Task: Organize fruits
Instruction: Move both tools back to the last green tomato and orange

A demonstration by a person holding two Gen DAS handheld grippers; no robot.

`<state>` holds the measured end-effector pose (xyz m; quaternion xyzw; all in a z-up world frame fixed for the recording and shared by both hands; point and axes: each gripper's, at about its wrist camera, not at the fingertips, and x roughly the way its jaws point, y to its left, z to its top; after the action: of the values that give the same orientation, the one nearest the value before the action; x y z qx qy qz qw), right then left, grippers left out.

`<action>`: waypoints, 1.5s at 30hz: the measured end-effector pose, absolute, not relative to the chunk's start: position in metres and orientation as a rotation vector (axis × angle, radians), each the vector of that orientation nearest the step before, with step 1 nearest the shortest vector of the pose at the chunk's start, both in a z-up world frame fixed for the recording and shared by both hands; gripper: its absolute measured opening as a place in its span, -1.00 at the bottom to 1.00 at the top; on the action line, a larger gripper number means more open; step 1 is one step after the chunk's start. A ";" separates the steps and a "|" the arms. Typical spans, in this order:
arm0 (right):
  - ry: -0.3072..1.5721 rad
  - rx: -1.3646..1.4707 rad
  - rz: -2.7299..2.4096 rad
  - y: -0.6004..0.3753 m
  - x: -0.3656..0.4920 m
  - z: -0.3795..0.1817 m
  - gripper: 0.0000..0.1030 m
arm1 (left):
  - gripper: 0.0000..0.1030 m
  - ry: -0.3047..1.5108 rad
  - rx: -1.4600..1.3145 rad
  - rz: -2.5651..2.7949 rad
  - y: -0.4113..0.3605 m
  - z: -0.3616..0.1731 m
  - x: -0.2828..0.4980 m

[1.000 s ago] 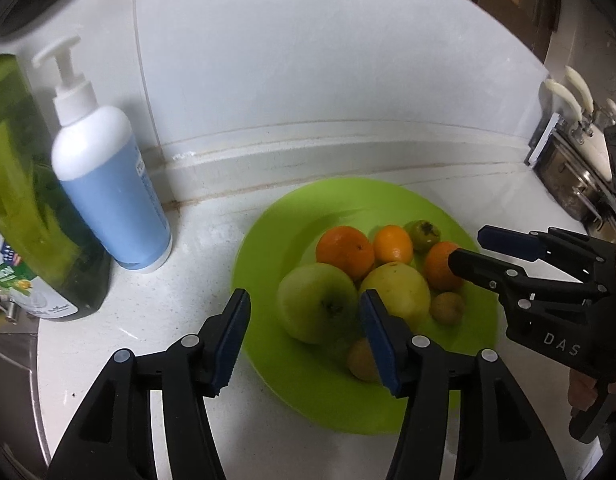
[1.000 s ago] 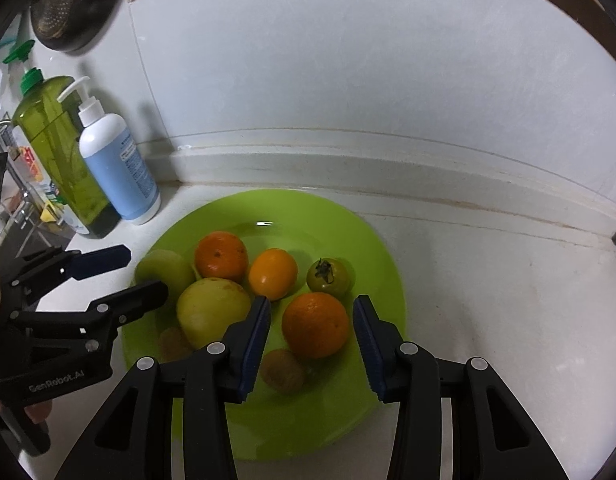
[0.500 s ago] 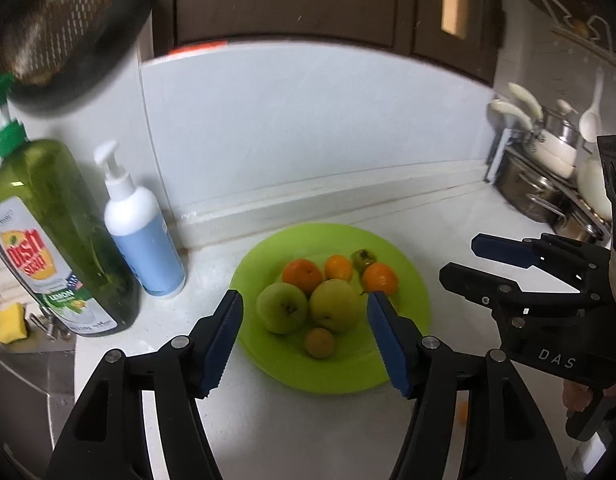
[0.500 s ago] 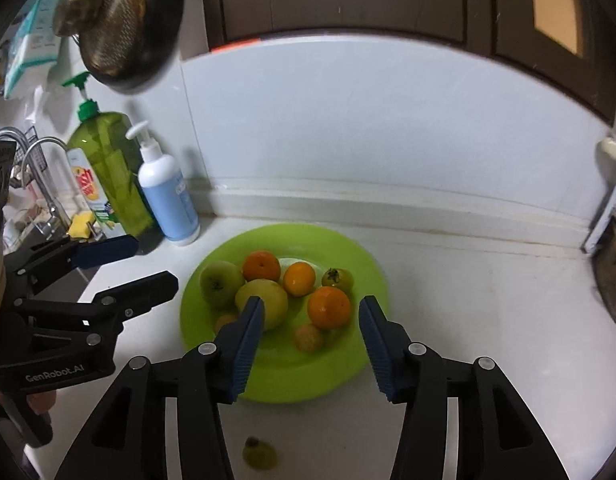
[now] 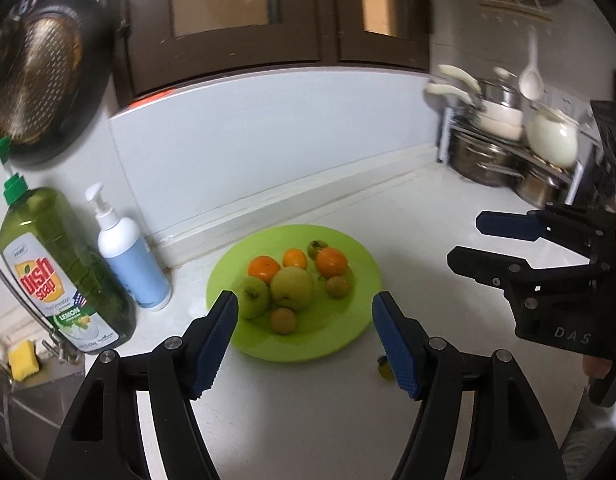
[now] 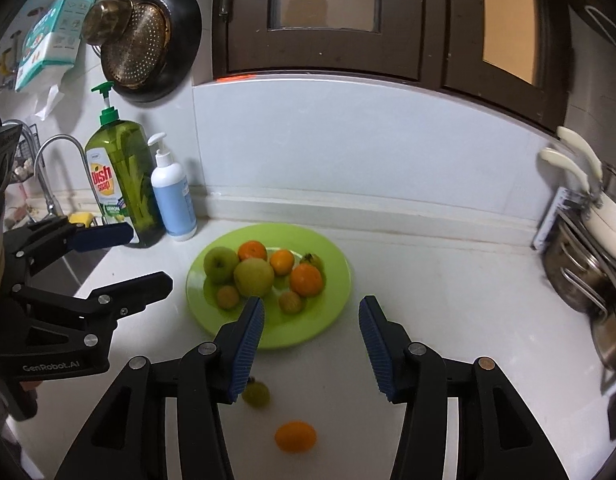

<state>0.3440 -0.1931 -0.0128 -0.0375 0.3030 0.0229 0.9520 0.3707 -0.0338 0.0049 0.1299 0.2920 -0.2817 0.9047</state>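
2 loose fruits are seen off the green plate [image 6: 332, 320], on the desk [image 6: 448, 312] on its near side: a small greenish fruit [image 6: 257, 395] just beside the left finger of the right tool [image 6: 310, 344], and an orange fruit [image 6: 295, 436] nearer the camera, below and between that tool's fingers, so the right tool is judged the nearer one. The right tool is part open and nothing is held or touched by it. The left tool [image 5: 304, 338] has just been opening, with nothing between its jaws, and 8 fruits are grouped on the plate.
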 end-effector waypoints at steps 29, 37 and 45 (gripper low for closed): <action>0.939 0.036 0.045 -0.204 0.327 -0.115 -0.03 | 0.34 0.722 0.432 -0.844 -0.073 -0.091 0.368; 0.971 0.053 0.051 -0.208 0.331 -0.125 -0.03 | 0.14 0.762 0.426 -0.892 -0.087 -0.103 0.378; 0.977 0.074 0.074 -0.208 0.337 -0.129 -0.03 | -0.16 0.781 0.416 -0.925 -0.093 -0.107 0.380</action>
<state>0.3372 -0.2075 -0.1288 0.0355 0.4689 0.0353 0.8818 0.3795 -0.0932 -0.1067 0.1940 0.3643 -0.4317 0.8021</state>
